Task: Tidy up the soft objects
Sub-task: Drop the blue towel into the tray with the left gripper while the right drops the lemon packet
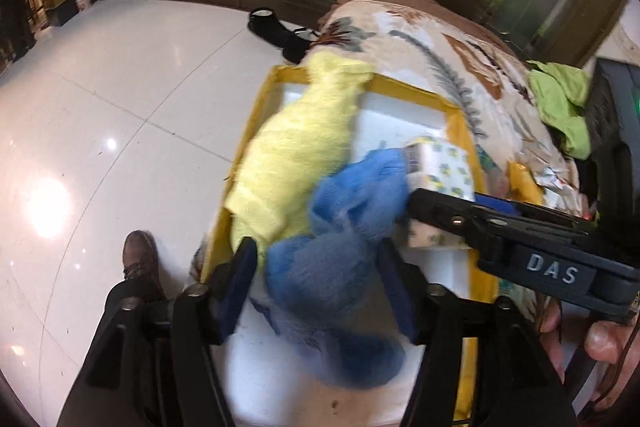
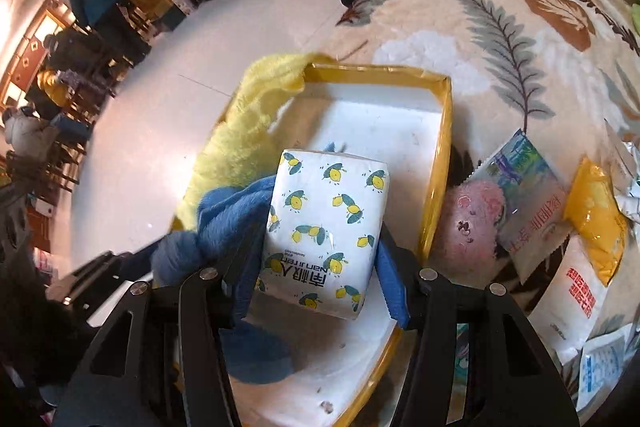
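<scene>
- The shallow yellow-rimmed tray with a white bottom (image 2: 436, 131) lies on a surface covered by a beige cloth with a leaf pattern (image 2: 500, 27), at the edge next to the white tiled floor (image 1: 100, 87).
- A fluffy yellow towel (image 1: 296, 147) lies along the tray's floor-side rim, and one end of it hangs over the far corner.
- A soft blue knitted cloth (image 1: 332, 259) lies in the tray, touching the yellow towel. The left hand-held gripper (image 1: 320, 287) stands around it with the jaws apart. The picture is blurred here, but the pads do not seem to press on the cloth.
- The right hand-held gripper (image 2: 316, 267) holds a white soft tissue pack printed with yellow lemons (image 2: 324, 227) between its blue pads, above the tray and just beside the blue cloth.
- Outside the tray, on the patterned cloth, lie a pink plush toy (image 2: 468, 223), a yellow packet (image 2: 596, 215), some white printed packets (image 2: 568, 299) and, farther away, a green cloth (image 1: 560, 99).
- A brown shoe (image 1: 140, 259) stands on the floor near the tray.
</scene>
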